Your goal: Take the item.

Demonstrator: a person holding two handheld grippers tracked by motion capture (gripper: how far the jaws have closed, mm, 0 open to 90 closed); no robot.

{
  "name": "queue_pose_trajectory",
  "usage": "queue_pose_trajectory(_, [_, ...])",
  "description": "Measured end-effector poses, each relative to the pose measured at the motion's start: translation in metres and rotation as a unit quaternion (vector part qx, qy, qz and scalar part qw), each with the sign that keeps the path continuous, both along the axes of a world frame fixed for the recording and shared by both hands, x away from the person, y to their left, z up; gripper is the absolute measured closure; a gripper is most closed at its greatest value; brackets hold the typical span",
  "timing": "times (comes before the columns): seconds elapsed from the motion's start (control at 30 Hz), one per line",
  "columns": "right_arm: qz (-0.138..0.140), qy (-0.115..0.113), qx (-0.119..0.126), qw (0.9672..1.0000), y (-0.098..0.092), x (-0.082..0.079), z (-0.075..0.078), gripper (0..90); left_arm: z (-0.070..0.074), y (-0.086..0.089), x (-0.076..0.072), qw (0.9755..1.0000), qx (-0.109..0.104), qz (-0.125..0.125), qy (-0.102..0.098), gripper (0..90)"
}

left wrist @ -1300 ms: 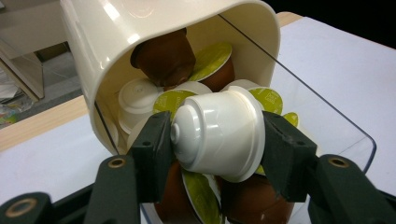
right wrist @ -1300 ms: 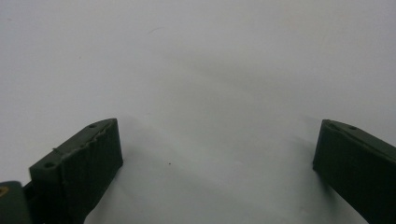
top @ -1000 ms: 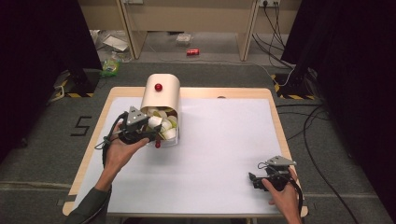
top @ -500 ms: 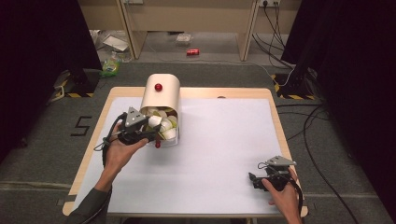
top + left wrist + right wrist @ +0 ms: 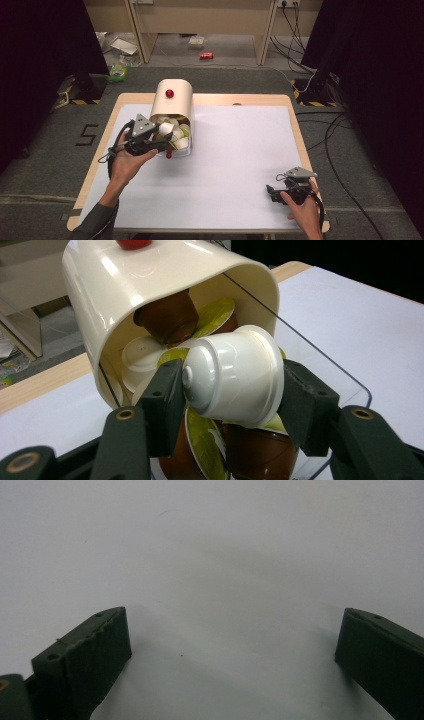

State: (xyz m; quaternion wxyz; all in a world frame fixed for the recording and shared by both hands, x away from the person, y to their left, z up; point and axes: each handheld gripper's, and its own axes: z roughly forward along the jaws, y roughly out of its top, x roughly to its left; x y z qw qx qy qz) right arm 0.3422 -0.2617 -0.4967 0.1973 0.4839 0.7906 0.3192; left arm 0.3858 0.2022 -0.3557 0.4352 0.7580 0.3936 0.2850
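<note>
My left gripper point(image 5: 232, 390) clamps the white plastic coffee capsule point(image 5: 235, 375) sideways at the cream container's point(image 5: 100, 300) mouth; my right gripper point(image 5: 232, 650) gapes, well apart.

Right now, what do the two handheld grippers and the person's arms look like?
Both the left gripper and the right gripper are black, with two blocky jaws faced by ribbed dark pads, brass-coloured pivot pins and a grey three-cornered plate on top. A black cable loops off the left one. A dark grey sleeve covers the left forearm.
</note>
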Motion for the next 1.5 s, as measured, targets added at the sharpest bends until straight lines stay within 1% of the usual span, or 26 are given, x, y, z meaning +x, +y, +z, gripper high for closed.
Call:
queue_pose_trajectory(0.13, [0.0,0.0,0.0,1.0,0.0,0.0,0.0,1.7,0.002,0.001,-0.003,1.0,-0.002,-0.003,-0.002,46.2])
queue_pose_trajectory(0.27, [0.0,0.0,0.0,1.0,0.0,0.0,0.0,1.7,0.006,0.003,-0.006,1.0,0.001,-0.003,-0.004,46.2])
queue_pose_trajectory(0.4, [0.0,0.0,0.0,1.0,0.0,0.0,0.0,1.6,0.009,0.006,-0.008,1.0,0.002,-0.004,-0.003,46.2])
queue_pose_trajectory(0.5, [0.0,0.0,0.0,1.0,0.0,0.0,0.0,1.7,0.011,0.009,-0.011,1.0,-0.003,-0.005,-0.004,46.2])
queue_pose_trajectory(0.57, [0.0,0.0,0.0,1.0,0.0,0.0,0.0,1.7,0.013,0.011,-0.013,1.0,-0.001,-0.005,-0.004,46.2])
queue_pose_trajectory(0.7, [0.0,0.0,0.0,1.0,0.0,0.0,0.0,1.7,0.015,0.015,-0.015,1.0,-0.005,-0.007,-0.002,46.2])
queue_pose_trajectory(1.13, [0.0,0.0,0.0,1.0,0.0,0.0,0.0,1.7,0.025,0.033,-0.022,0.9998,-0.018,0.006,-0.009,46.2])
queue_pose_trajectory(1.37, [0.0,0.0,0.0,1.0,0.0,0.0,0.0,1.6,0.026,0.049,-0.024,0.9994,-0.028,0.019,-0.009,46.2])
queue_pose_trajectory(1.5, [0.0,0.0,0.0,1.0,0.0,0.0,0.0,1.7,0.027,0.056,-0.027,0.9993,-0.028,0.025,-0.009,46.2])
